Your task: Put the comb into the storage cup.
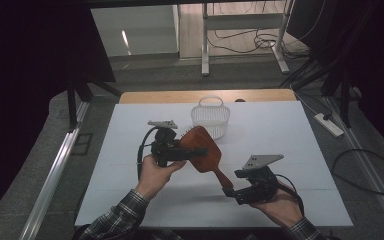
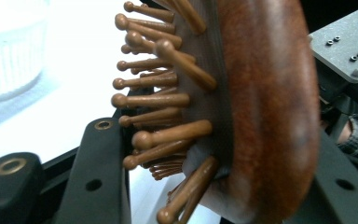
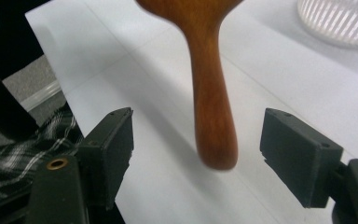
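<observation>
A reddish-brown wooden hairbrush [image 1: 205,150] hangs above the white table [image 1: 280,130], handle pointing toward the near right. My left gripper [image 1: 192,151] is shut on the brush head. In the left gripper view its jaws clamp the head [image 2: 270,116] edge-on, one jaw against the wooden pins [image 2: 158,100] and the other against the smooth back. My right gripper [image 1: 232,195] stands open at the handle's end. The right gripper view has the handle [image 3: 212,116] hanging between the two pads [image 3: 293,149], with a gap on each side.
A white plastic basket [image 1: 210,117] with a handle stands at the back middle of the table, just beyond the brush, and its rim [image 3: 340,18] is seen in the right gripper view. A plaid sleeve [image 3: 14,158] lies near the front edge. Cables and desk legs are on the floor behind.
</observation>
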Demonstrator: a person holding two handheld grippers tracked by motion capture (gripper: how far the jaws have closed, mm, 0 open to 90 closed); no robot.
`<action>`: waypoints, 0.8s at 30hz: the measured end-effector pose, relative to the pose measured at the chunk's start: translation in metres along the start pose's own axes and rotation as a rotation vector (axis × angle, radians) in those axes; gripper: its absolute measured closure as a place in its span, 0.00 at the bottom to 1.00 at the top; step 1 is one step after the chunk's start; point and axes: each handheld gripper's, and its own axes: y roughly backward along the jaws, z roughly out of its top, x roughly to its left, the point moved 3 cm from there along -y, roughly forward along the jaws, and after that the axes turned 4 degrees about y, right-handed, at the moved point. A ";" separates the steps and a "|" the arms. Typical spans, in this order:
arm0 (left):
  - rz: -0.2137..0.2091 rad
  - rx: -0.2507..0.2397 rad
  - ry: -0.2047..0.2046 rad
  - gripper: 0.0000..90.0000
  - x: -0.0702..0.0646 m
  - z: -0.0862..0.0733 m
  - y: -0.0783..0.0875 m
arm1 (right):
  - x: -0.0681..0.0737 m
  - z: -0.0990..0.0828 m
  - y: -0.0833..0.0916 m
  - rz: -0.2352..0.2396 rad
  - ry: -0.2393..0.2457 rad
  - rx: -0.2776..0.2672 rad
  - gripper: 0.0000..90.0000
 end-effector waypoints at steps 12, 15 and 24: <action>0.063 0.009 -0.032 0.59 0.000 0.003 0.005 | -0.004 -0.009 0.002 -0.028 -0.001 0.015 0.04; 0.077 0.010 -0.038 0.59 0.001 0.004 0.006 | -0.006 -0.011 0.003 -0.046 0.011 0.023 0.00; 0.108 0.003 -0.054 0.59 0.002 0.011 0.011 | -0.009 -0.020 0.008 -0.085 0.061 0.018 0.00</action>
